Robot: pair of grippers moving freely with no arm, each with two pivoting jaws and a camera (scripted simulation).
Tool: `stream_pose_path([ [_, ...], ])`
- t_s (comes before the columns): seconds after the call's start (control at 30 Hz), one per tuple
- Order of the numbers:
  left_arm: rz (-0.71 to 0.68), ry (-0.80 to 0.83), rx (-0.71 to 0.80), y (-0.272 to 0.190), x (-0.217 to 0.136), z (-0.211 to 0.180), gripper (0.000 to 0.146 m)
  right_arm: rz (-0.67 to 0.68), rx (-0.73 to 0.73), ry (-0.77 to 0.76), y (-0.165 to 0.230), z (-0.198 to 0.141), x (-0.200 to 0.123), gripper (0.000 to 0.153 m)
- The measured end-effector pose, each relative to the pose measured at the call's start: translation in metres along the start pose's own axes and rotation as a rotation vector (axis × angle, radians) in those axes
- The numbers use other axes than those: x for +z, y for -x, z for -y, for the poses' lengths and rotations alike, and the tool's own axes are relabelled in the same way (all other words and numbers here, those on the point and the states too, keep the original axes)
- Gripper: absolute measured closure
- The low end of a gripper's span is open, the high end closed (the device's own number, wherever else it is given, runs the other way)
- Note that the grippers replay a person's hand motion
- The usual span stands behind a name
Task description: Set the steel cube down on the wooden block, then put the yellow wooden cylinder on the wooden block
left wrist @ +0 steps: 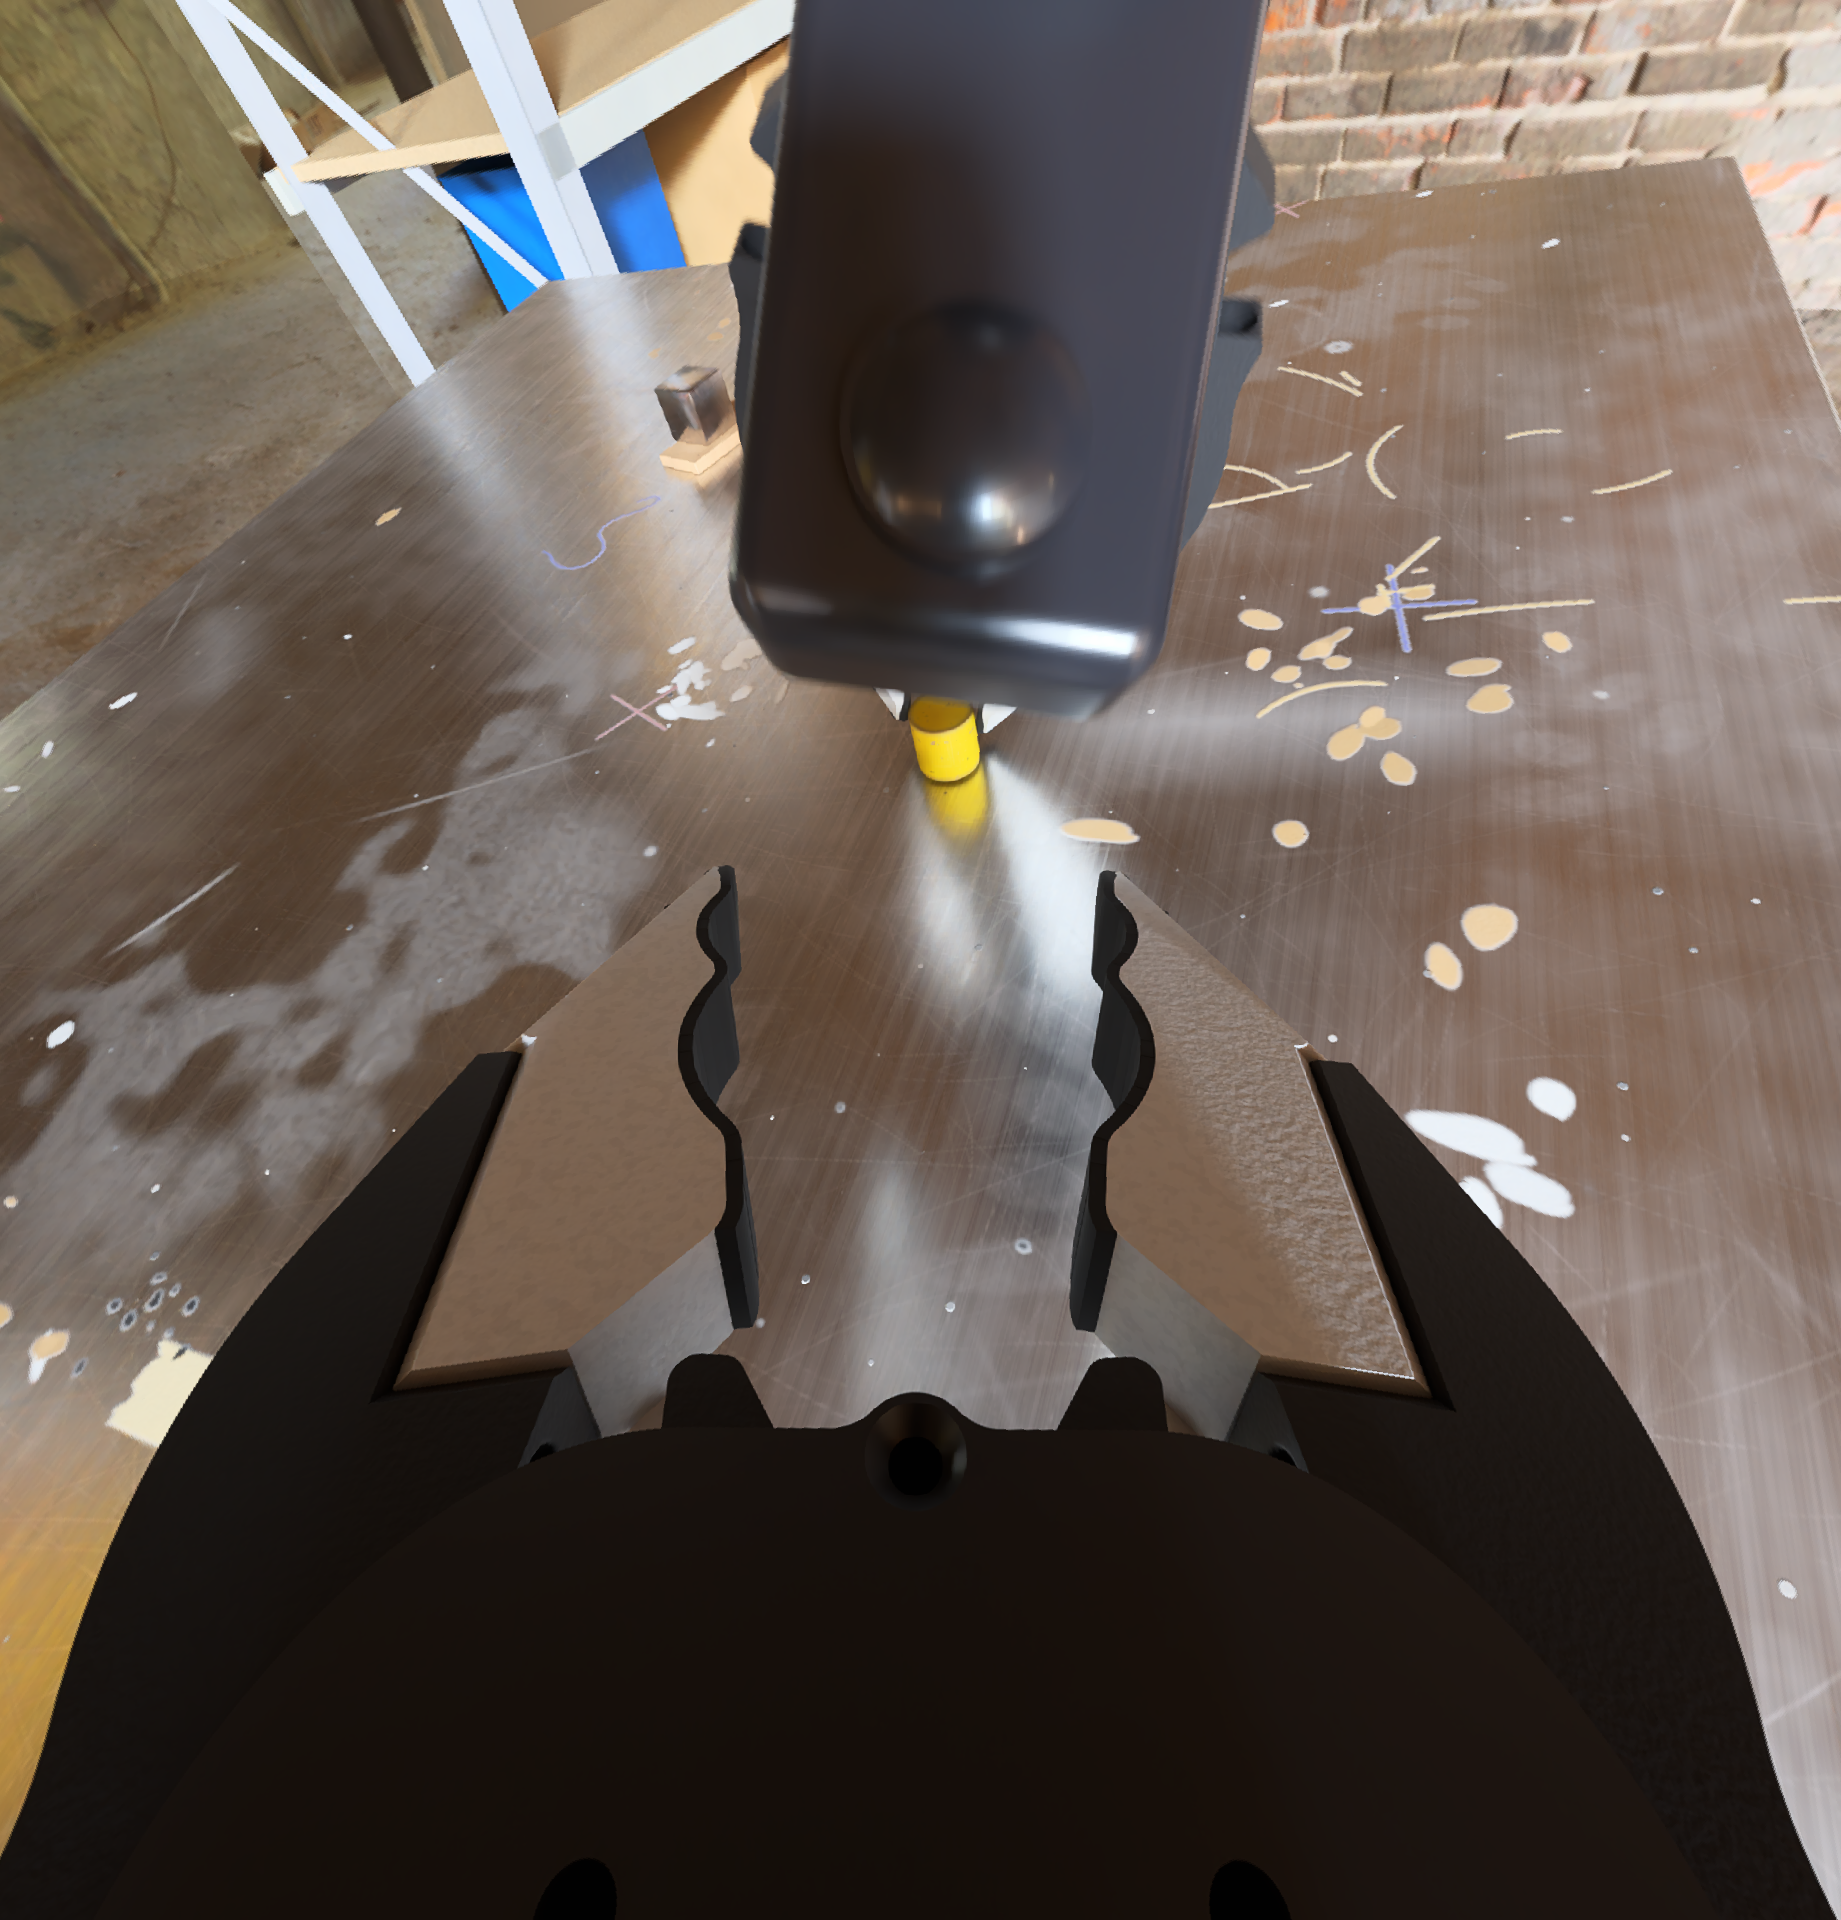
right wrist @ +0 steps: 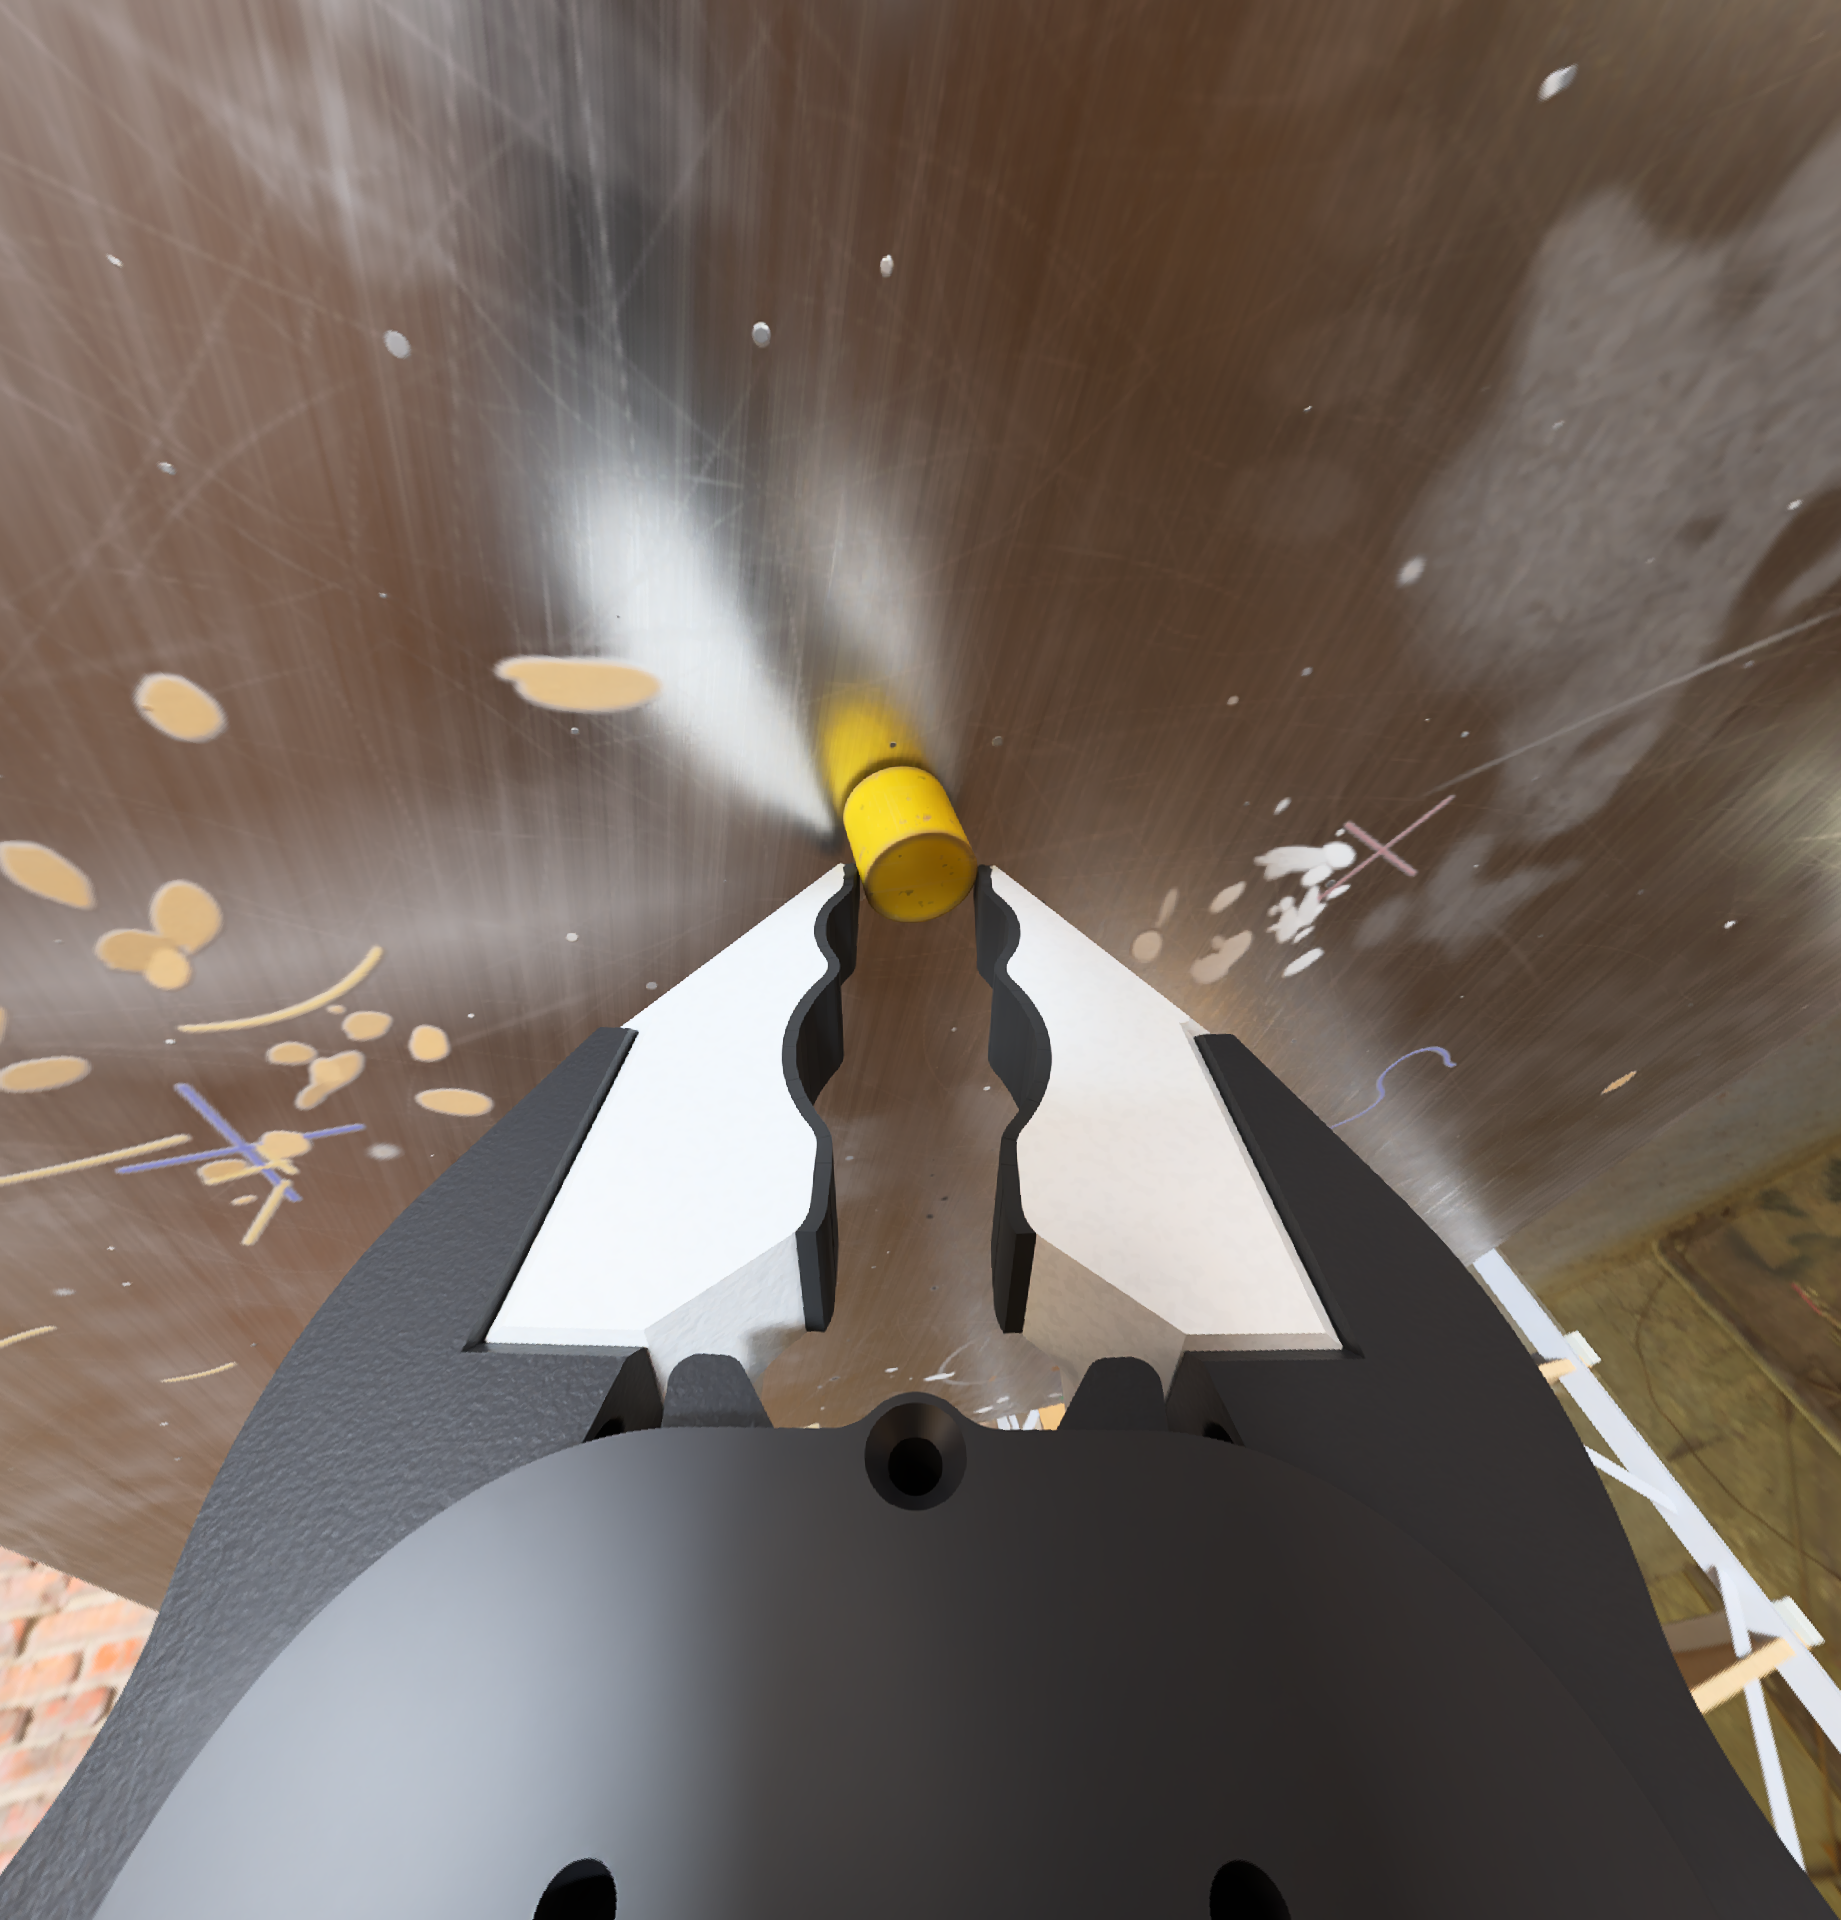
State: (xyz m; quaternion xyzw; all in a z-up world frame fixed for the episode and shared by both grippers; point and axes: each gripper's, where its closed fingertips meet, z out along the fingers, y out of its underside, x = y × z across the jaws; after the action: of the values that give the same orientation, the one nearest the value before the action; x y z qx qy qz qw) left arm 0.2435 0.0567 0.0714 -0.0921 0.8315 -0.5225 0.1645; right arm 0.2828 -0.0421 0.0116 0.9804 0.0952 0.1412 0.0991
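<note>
The yellow wooden cylinder stands upright on the scratched metal table. My right gripper points down at it, jaws narrowed, and its fingertips press the top of the cylinder on both sides. In the left wrist view the right gripper hangs over the cylinder, which rests on the table. The steel cube sits on the flat wooden block at the far left of the table. My left gripper is open and empty, low over the table, a short way before the cylinder.
Paint spots and chalk marks cover the table. Beyond its far edge stand a white shelf frame, a blue bin and a cardboard sheet. A brick wall is at the back right.
</note>
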Motion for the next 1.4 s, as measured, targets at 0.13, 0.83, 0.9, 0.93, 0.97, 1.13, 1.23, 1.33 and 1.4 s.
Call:
stream_pose_path([
  [0.13,-0.001,-0.006,-0.008,0.000,-0.001,0.001,0.077,0.003,0.044,-0.110,-0.007,0.002,-0.027,0.131],
  [0.83,-0.043,-0.017,-0.062,-0.005,0.005,0.001,0.077,-0.063,0.586,0.029,-0.119,-0.269,0.006,0.131],
  [0.9,-0.048,-0.012,-0.074,-0.004,0.006,-0.001,0.077,-0.053,0.576,0.036,-0.120,-0.270,0.029,0.131],
  [0.93,-0.051,-0.010,-0.079,-0.004,0.006,-0.001,0.077,-0.040,0.577,0.038,-0.121,-0.269,0.040,0.131],
  [0.97,-0.054,-0.010,-0.083,-0.004,0.007,-0.002,0.077,-0.027,0.580,0.046,-0.121,-0.268,0.049,0.131],
  [1.13,-0.062,-0.032,-0.088,-0.004,0.006,0.000,0.077,0.049,0.583,0.094,-0.120,-0.263,0.084,0.131],
  [1.23,-0.068,-0.039,-0.092,-0.003,0.006,0.001,0.077,0.066,0.575,0.101,-0.120,-0.262,0.090,0.123],
  [1.33,-0.072,-0.035,-0.090,-0.004,0.006,0.000,0.077,0.067,0.593,0.085,-0.122,-0.262,0.085,0.106],
  [1.4,-0.070,-0.034,-0.085,-0.004,0.006,0.000,0.077,0.019,0.597,0.056,-0.127,-0.261,0.072,0.099],
])
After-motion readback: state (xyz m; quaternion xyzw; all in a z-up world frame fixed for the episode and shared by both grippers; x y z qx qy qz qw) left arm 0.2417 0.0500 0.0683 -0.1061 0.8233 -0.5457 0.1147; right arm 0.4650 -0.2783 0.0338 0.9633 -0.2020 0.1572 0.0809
